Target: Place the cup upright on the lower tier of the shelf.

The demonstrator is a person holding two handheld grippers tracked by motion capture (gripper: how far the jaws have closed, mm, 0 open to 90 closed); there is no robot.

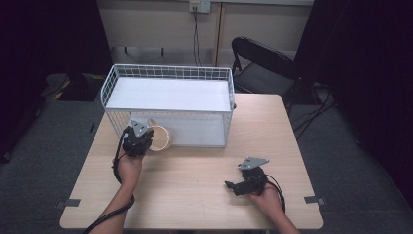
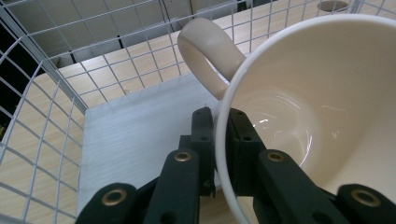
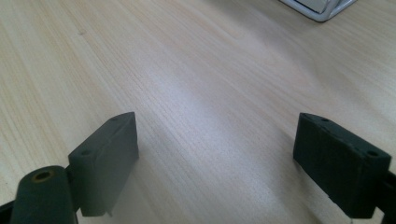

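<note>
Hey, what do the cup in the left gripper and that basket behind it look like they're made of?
The cup looks like glazed ceramic: cream, smooth, with glossy highlights inside and a thick loop handle. The basket looks like metal wire with a white coating: thin rods in a regular grid, matte white. The left gripper clamps the cup's rim.

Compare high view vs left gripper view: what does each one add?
High view: both hands, the open right gripper resting low on the table, the chair. Left gripper view: jaws pinching the cup rim, one inside, one outside; the handle. Both: left gripper, cream cup, white wire basket.
</note>
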